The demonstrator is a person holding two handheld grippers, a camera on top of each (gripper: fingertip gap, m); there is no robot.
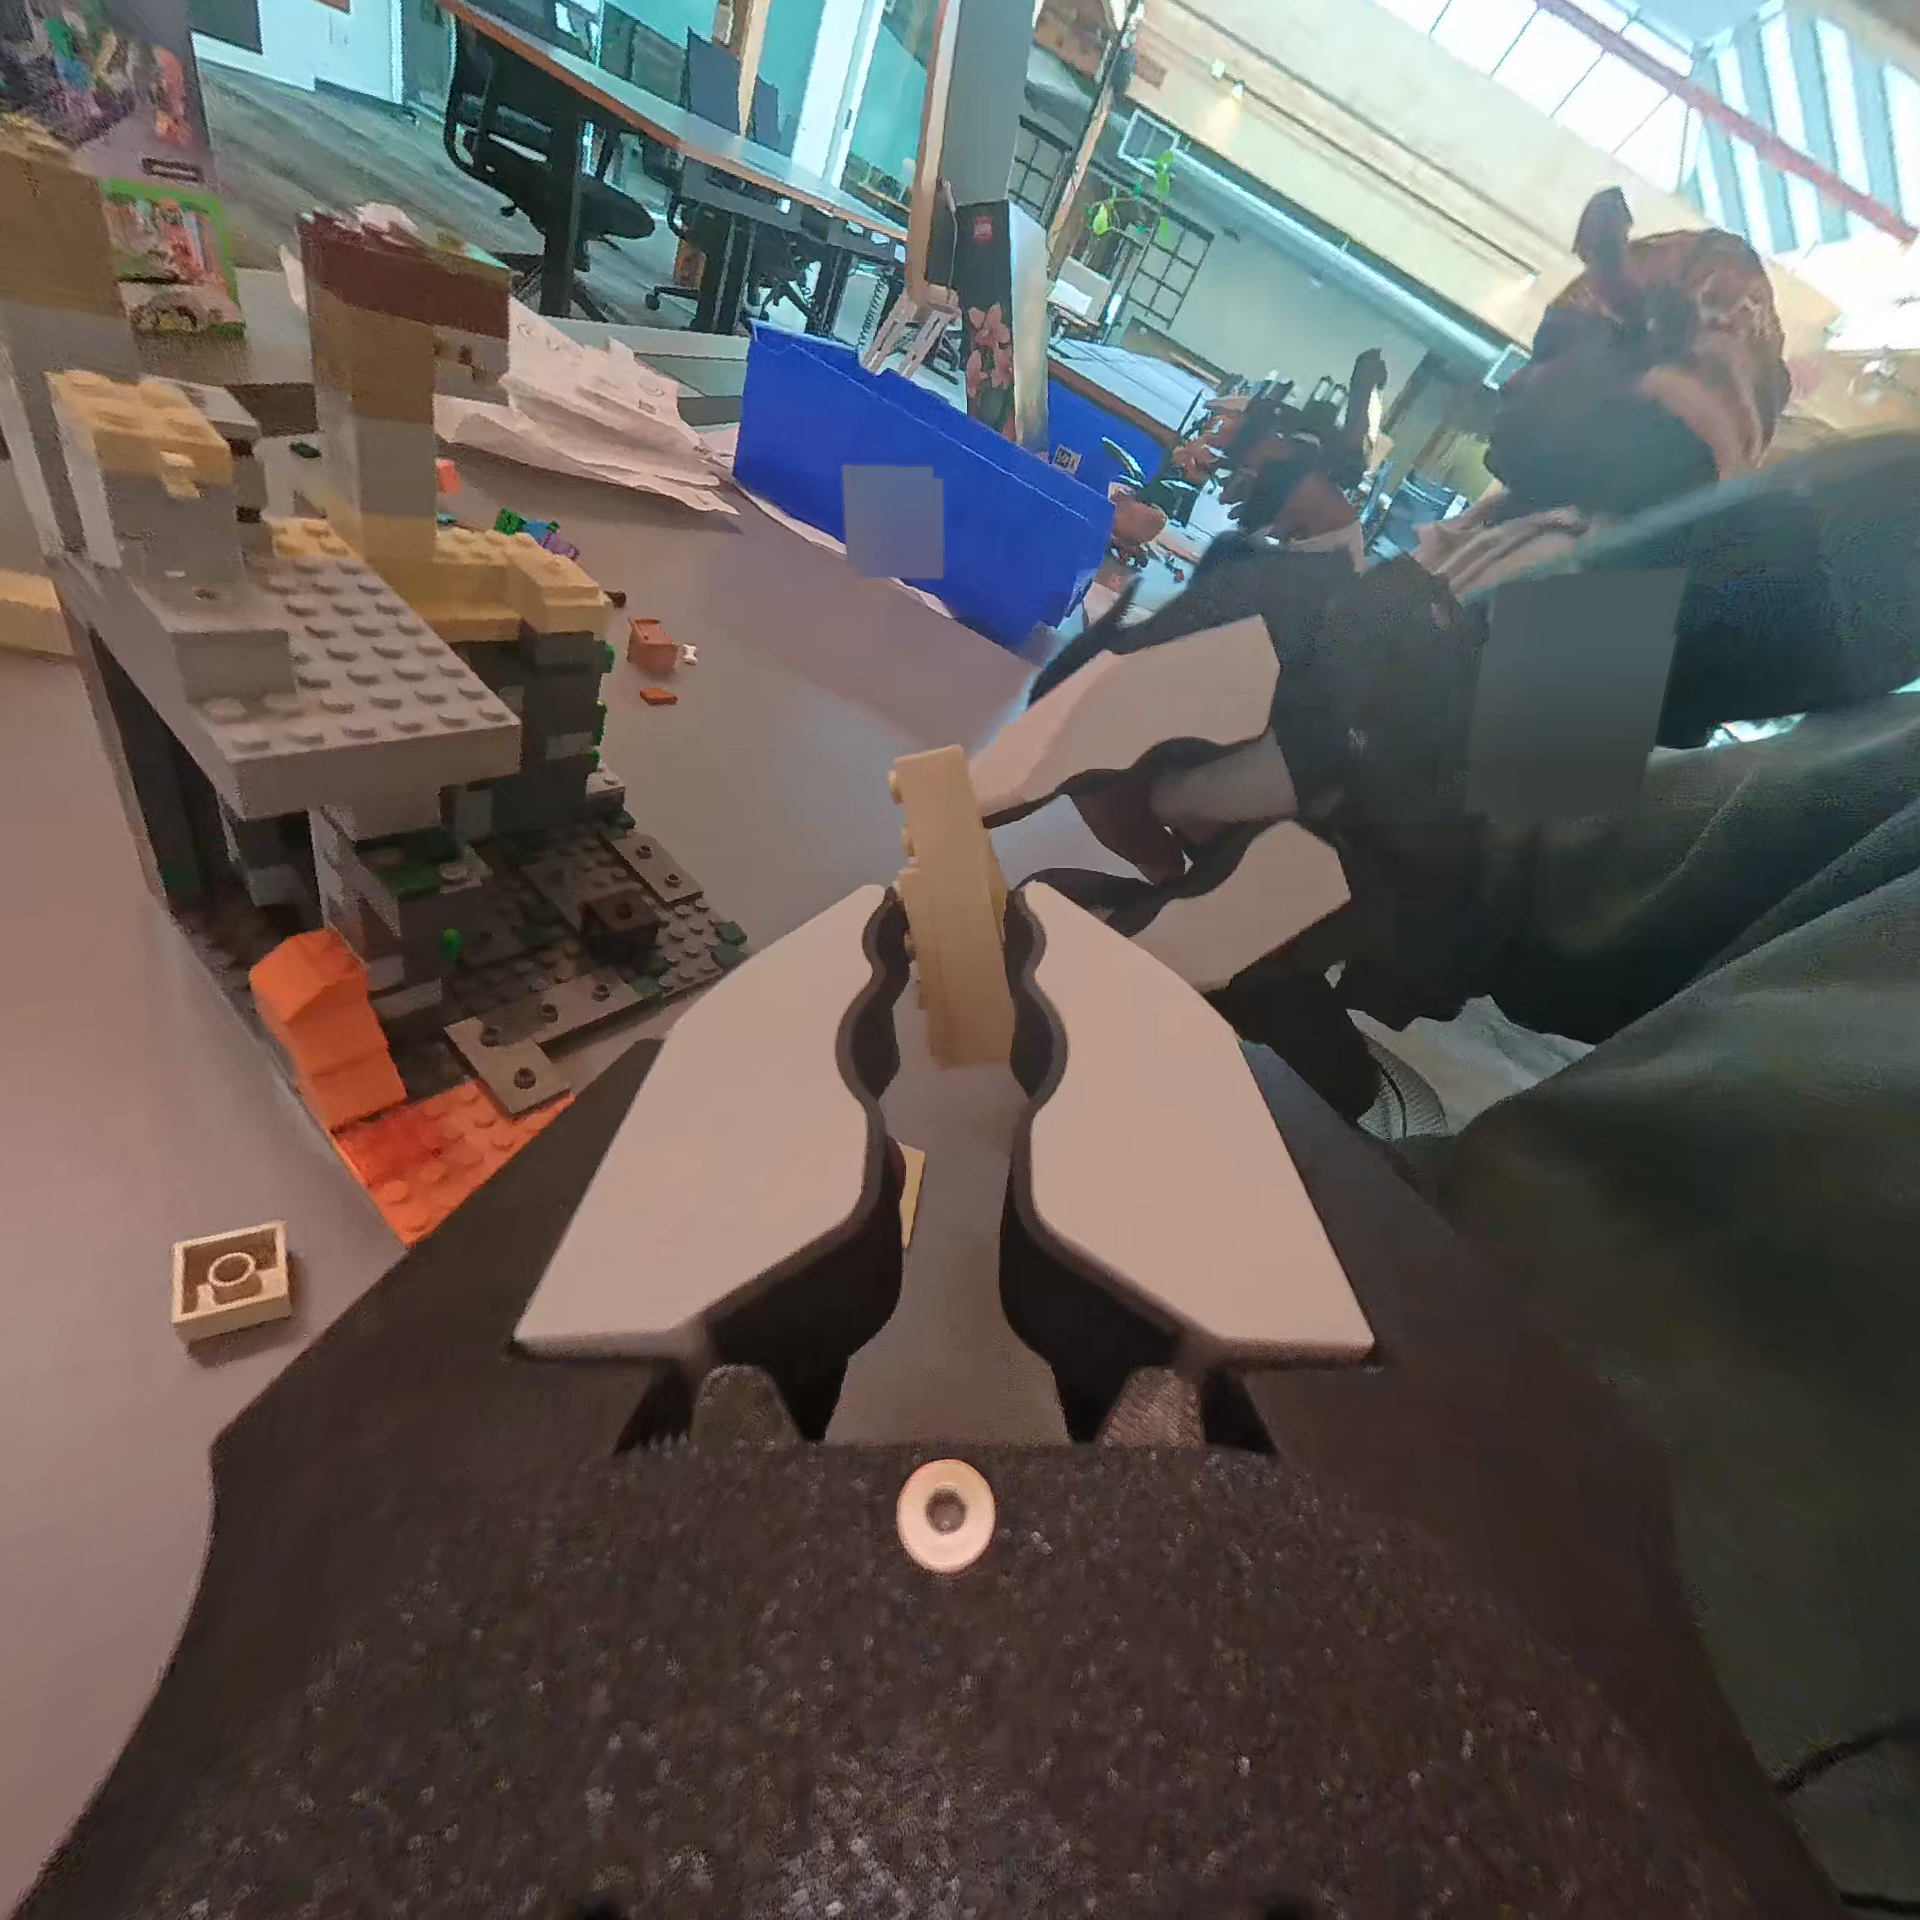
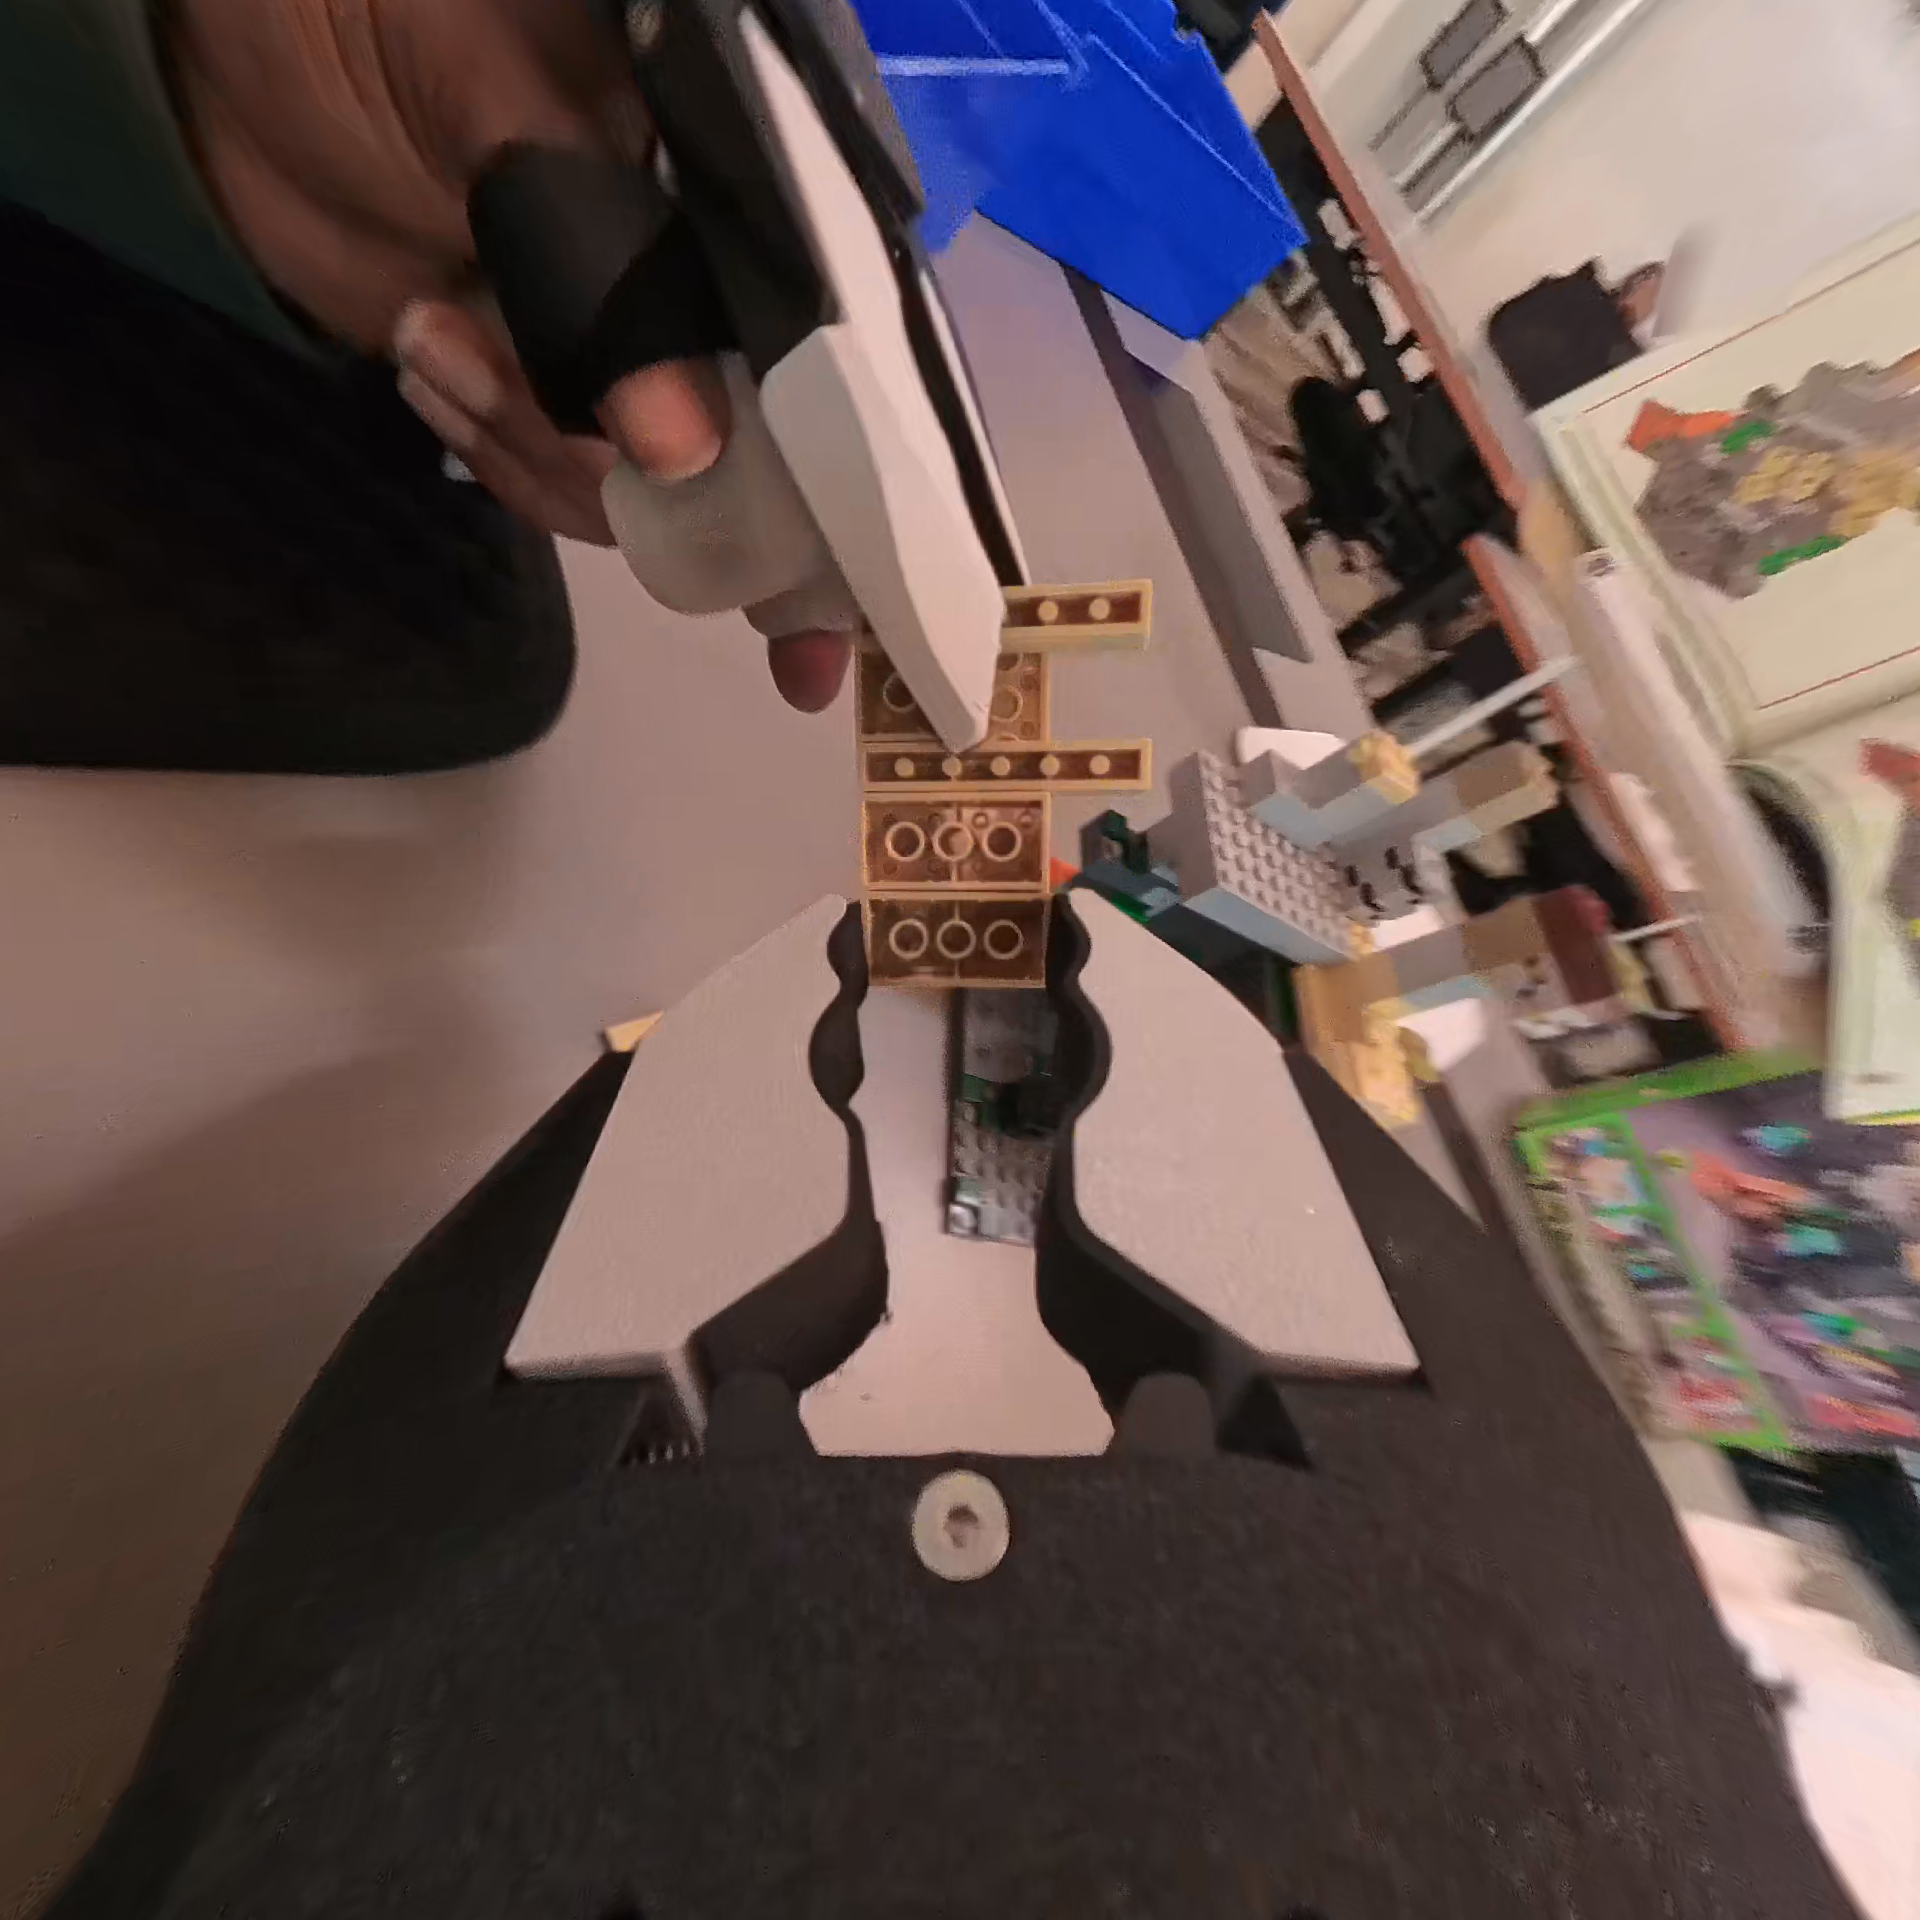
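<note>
Both claws, left (image 1: 951, 935) and right (image 2: 956, 940), clamped on tan brick assembly (image 2: 954, 831), held above table (image 1: 810, 727)

In the left wrist view, the lower end of the tan brick assembly (image 1: 951, 914) is hidden between the fingers of the left claw (image 1: 943, 935), and its studded face is seen only edge-on. The right claw (image 1: 1132, 831) is partly covered by a dark sleeve (image 1: 1558, 1039), so its grip cannot be made out there. The brick model (image 1: 343, 727) is cut off by the left edge. In the right wrist view, the box (image 2: 1745, 1268) and the blue bin (image 2: 1091, 156) are blurred and cropped by the frame.
</note>
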